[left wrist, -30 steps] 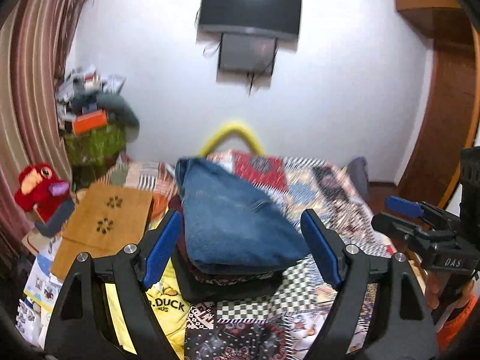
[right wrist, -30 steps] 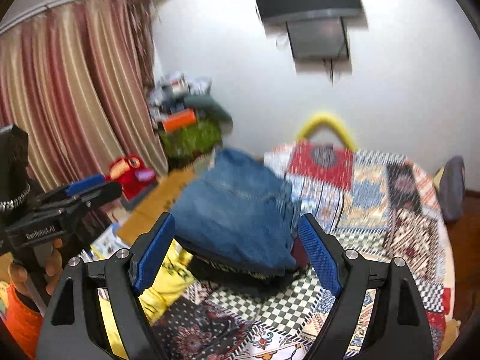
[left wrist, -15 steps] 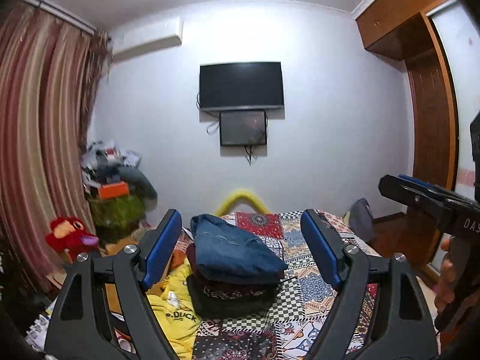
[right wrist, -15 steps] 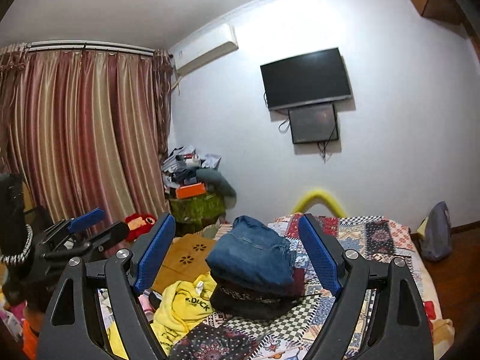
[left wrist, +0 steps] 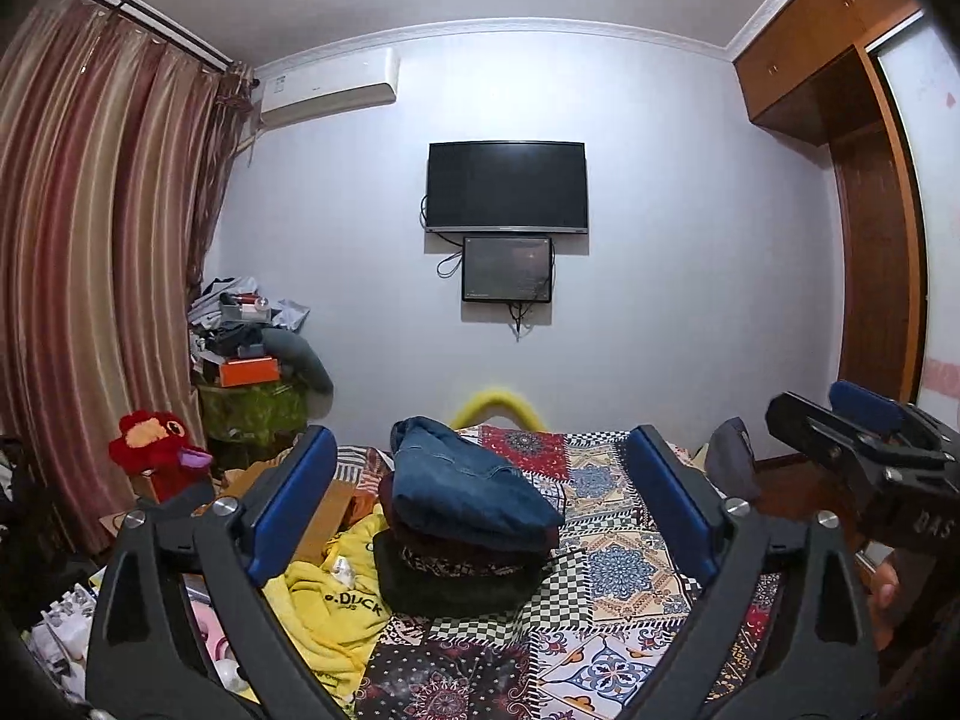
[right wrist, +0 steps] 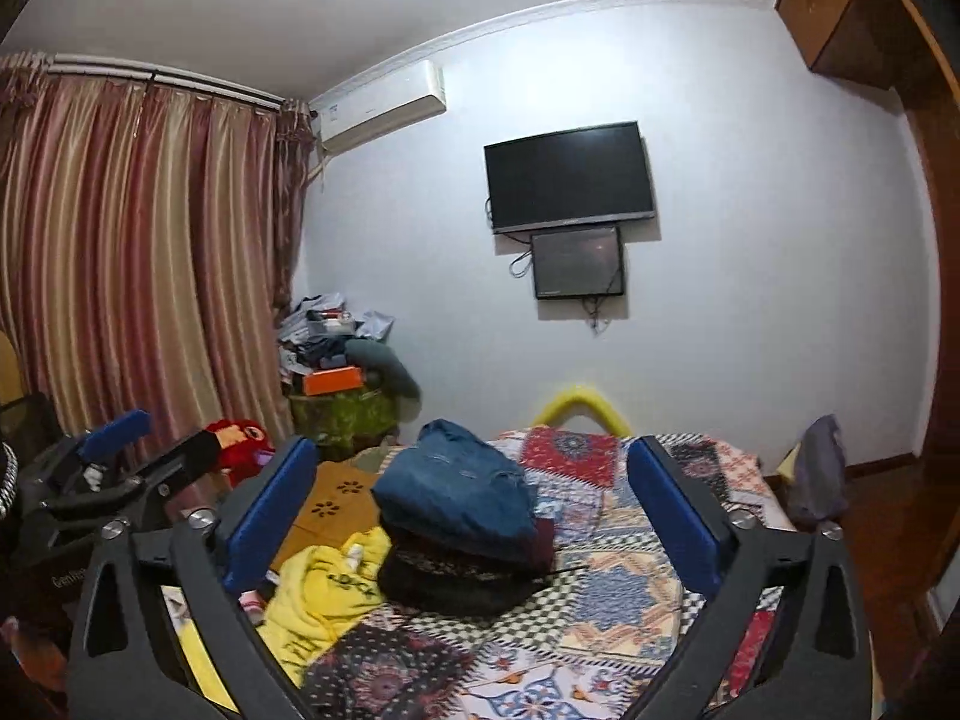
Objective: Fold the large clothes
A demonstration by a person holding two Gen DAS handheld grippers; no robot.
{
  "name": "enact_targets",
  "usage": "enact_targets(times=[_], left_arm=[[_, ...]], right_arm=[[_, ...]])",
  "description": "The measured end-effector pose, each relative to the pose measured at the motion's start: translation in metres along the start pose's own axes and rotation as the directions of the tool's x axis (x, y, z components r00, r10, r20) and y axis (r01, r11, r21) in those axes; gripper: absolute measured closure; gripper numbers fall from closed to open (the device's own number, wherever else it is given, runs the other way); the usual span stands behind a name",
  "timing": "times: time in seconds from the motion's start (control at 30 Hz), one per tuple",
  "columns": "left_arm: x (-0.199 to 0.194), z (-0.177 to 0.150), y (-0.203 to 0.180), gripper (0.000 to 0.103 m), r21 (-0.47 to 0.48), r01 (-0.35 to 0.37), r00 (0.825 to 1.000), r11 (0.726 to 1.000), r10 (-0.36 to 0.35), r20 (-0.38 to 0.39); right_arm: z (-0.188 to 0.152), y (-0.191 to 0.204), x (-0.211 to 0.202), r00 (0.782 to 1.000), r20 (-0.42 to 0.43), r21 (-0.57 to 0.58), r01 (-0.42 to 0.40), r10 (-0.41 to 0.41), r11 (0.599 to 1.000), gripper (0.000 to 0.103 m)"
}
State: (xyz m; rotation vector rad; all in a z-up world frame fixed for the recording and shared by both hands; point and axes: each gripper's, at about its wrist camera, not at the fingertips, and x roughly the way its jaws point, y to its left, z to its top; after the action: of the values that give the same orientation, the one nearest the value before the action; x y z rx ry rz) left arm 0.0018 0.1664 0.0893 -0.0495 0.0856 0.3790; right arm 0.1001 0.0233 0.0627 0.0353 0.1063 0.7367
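Lying beyond both gripper tips: folded jeans [left wrist: 465, 483] (atop stack).

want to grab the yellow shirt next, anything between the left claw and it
Nothing visible. The left claw is open and empty, and the yellow shirt lies uncovered on the bed, left of the folded stack.

I see: television [left wrist: 506, 186] on the wall, small dark screen [left wrist: 507, 269] under it | air conditioner [left wrist: 329, 90] high left | striped curtains [left wrist: 90, 276] | red plush toy [left wrist: 157, 443] by curtains | patchwork bedspread [left wrist: 618, 570]
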Motion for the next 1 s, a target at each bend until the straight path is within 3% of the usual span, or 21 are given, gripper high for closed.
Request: enact_targets(times=[1.0], left_arm=[[0.007,-0.012,0.002,0.003,-0.029,0.010,0.999,1.000,-0.011,-0.030]], right_arm=[[-0.007,0.000,-0.010,0.999,-0.032,-0.026,0.035,-0.036,0.999,0.000]])
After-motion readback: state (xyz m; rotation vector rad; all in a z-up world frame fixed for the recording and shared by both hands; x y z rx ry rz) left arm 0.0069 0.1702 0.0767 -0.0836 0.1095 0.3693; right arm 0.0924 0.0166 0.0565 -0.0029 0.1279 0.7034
